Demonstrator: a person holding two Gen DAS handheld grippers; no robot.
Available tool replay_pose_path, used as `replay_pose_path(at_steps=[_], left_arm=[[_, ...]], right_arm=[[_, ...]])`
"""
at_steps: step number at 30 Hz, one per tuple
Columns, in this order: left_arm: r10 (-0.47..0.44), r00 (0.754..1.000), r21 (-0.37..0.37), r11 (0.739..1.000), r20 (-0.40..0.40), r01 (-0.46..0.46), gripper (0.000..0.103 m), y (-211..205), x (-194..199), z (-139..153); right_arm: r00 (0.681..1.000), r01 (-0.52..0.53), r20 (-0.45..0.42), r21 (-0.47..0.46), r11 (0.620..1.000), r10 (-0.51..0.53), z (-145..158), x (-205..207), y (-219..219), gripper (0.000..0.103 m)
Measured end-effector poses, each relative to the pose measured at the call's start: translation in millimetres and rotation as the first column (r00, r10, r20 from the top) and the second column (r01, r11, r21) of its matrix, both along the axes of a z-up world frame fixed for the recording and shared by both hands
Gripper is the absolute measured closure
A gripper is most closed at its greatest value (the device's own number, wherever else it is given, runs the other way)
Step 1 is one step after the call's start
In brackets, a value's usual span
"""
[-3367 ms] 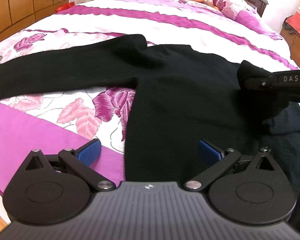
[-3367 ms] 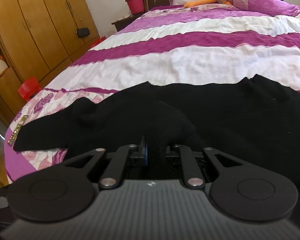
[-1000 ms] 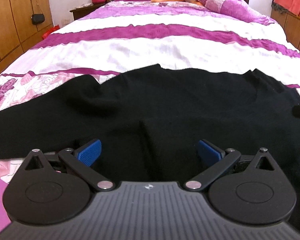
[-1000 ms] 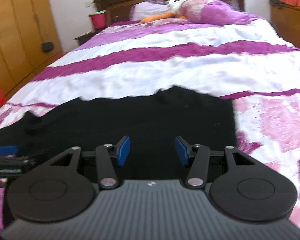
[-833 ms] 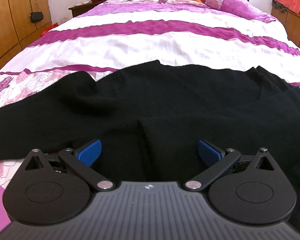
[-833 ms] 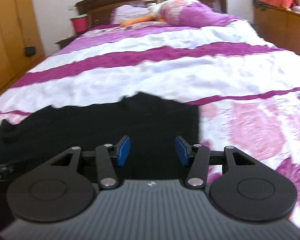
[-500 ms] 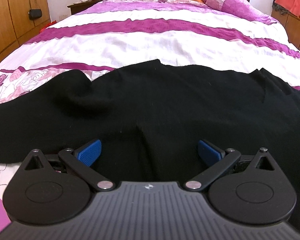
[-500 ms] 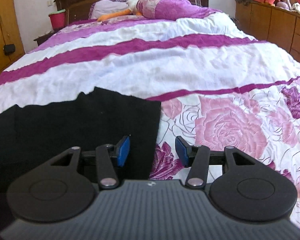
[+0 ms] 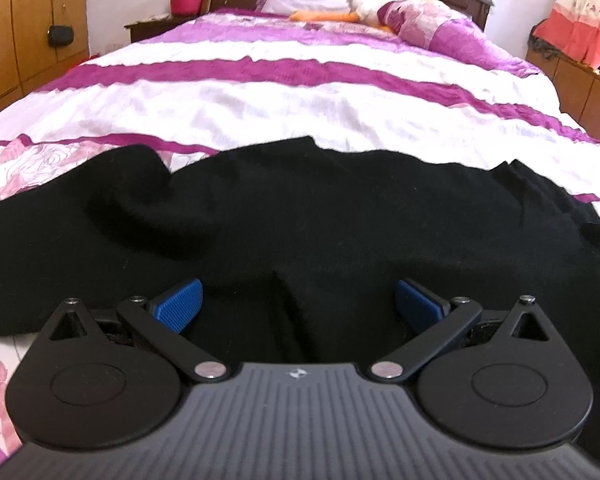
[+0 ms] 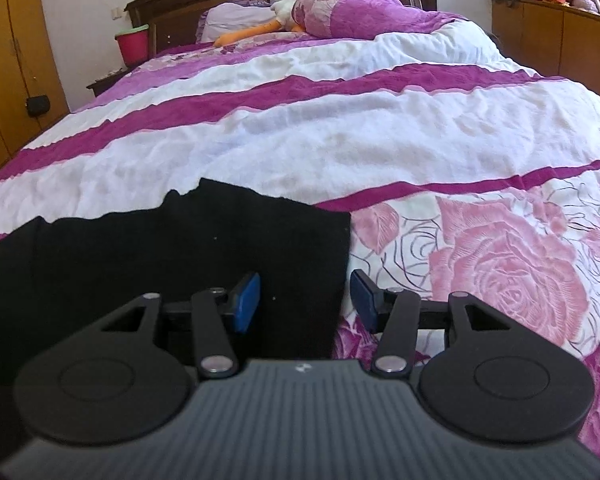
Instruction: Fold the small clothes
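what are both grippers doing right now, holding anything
Left gripper: open, holding nothing, above the black garment.
Right gripper: open, holding nothing, over the garment's right edge.

Showing, in the left wrist view, the left gripper (image 9: 298, 300): matte black body, ribbed grey plate at the near edge bearing a small pale emblem, two round black discs with circular insets, black link arms fastened with silver rivets, small screws at the outer pivots, triangular cut-outs in the side plates, blue ribbed pads (image 9: 177, 305) tipping the fingers. Repeating the same build in the right wrist view on the right gripper (image 10: 305, 301): grey ribbed plate, black discs, silver rivets, triangular cut-outs, blue pads (image 10: 245, 303) edged in black.
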State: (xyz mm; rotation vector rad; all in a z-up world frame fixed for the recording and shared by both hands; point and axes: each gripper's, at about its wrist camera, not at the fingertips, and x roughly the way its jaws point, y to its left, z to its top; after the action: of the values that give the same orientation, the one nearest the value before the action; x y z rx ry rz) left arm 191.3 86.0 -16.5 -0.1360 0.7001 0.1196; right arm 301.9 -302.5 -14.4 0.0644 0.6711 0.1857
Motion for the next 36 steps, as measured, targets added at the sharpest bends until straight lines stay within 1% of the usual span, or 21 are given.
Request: replay_pose_path(at_steps=[2,5,6,7,8,9,10,11,12,13,16,19,20,22,24,26,27,30,32,34,36], left_arm=[[-0.002,1.000,-0.010,1.000,0.021,0.002,0.004,0,-1,0],[-0.017,0.999,-0.025,1.000,0.047,0.018,0.019,-1,-4,1],[-0.024,0.998,-0.029,0.999,0.054,0.026,0.030,-2,-5,2],[-0.033,0.997,-0.037,0.999,0.064,0.035,0.046,-2,-5,2],[-0.040,0.996,-0.053,0.998,0.073,0.044,0.054,-2,-6,3],[-0.046,0.996,-0.069,0.996,0.080,0.052,0.074,-1,-7,5],[-0.051,0.995,-0.086,0.995,0.090,0.058,0.092,-1,-7,6],[-0.057,0.993,-0.106,0.992,0.105,0.068,0.092,0,-8,8],[-0.055,0.991,-0.105,0.992,0.125,0.069,0.092,-1,-9,11],[-0.056,0.986,-0.091,0.993,0.154,0.071,0.093,-3,-10,16],[-0.078,0.965,-0.045,0.995,0.249,0.092,0.093,-7,-5,34],[-0.098,0.954,0.011,0.995,0.283,0.099,0.093,-13,13,43],[-0.100,0.956,0.036,0.995,0.277,0.094,0.093,-14,24,42],[-0.097,0.968,0.055,0.995,0.231,0.087,0.092,-14,45,34],[-0.079,0.984,0.044,0.996,0.160,0.073,0.091,-11,64,19],[-0.067,0.993,0.039,0.997,0.100,0.063,0.091,-7,76,3],[-0.058,0.995,0.033,0.998,0.086,0.056,0.090,-5,78,-2],[-0.039,0.996,0.001,0.999,0.080,0.039,0.082,4,80,-7],[-0.028,0.997,0.007,1.000,0.073,0.027,0.074,7,79,-7],[-0.018,0.997,0.026,1.000,0.068,0.016,0.056,7,76,-5],[-0.002,0.998,0.054,0.999,0.069,-0.002,0.044,7,68,-1]], right_arm=[[1.000,-0.005,0.003,0.011,1.000,0.005,-1,1,1,0.049],[1.000,-0.028,0.015,0.021,0.999,0.027,-1,0,4,0.050],[0.999,-0.035,0.020,0.024,0.999,0.034,-1,-1,4,0.050],[0.999,-0.042,0.027,0.031,0.999,0.042,-1,-2,5,0.062],[0.998,-0.050,0.033,0.035,0.998,0.048,-1,-2,5,0.075],[0.998,-0.057,0.040,0.035,0.998,0.055,-1,-3,5,0.082],[0.997,-0.061,0.050,0.036,0.997,0.059,0,-4,5,0.089],[0.996,-0.065,0.063,0.044,0.997,0.063,1,-6,5,0.091],[0.995,-0.066,0.082,0.048,0.997,0.062,3,-8,4,0.091],[0.993,-0.059,0.107,0.050,0.997,0.053,6,-11,3,0.094],[0.980,0.008,0.196,0.068,0.998,-0.021,14,-20,-6,0.095],[0.969,0.074,0.232,0.069,0.995,-0.088,14,-20,-11,0.095],[0.968,0.090,0.228,0.061,0.994,-0.102,11,-18,-11,0.095],[0.973,0.106,0.201,0.042,0.993,-0.112,3,-12,-10,0.094],[0.980,0.122,0.159,0.014,0.992,-0.122,-9,-5,-7,0.093],[0.984,0.125,0.124,0.007,0.992,-0.125,-18,0,-8,0.092],[0.985,0.127,0.116,0.012,0.992,-0.127,-20,1,-9,0.092],[0.987,0.128,0.101,0.014,0.992,-0.129,-22,3,-10,0.092],[0.988,0.126,0.094,0.010,0.992,-0.126,-24,4,-9,0.091],[0.988,0.125,0.094,0.006,0.992,-0.125,-23,3,-8,0.090],[0.988,0.125,0.093,-0.002,0.992,-0.124,-22,4,-7,0.089]])
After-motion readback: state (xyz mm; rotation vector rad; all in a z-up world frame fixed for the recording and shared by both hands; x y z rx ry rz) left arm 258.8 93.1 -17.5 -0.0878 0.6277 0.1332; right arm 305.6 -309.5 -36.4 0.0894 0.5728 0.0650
